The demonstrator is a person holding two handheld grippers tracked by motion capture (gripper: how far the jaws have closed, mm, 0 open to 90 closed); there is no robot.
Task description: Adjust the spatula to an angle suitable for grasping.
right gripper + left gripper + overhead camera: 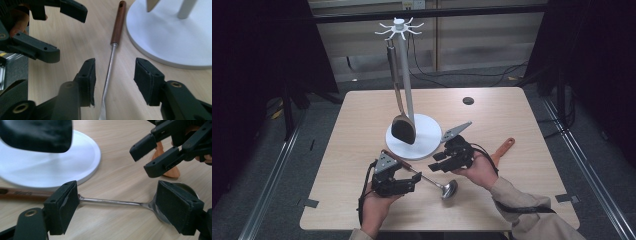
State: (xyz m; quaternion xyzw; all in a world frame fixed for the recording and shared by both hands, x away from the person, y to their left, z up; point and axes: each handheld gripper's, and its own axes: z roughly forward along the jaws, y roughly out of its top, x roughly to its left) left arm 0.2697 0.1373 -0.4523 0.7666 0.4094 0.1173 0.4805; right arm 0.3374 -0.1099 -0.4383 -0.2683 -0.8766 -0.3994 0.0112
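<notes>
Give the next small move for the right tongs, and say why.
Probably close the right tongs on the ladle: its thin metal shaft lies on the table between their pads, untouched, and the left tongs stand open around it.

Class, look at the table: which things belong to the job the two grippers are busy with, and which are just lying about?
In the job:
- ladle, lying flat by the stand, its thin shaft between the open jaws of the right gripper
- left gripper, open over the ladle
- white utensil stand

Lying about:
- dark spatula hanging on the stand
- orange-handled utensil on the table
</notes>
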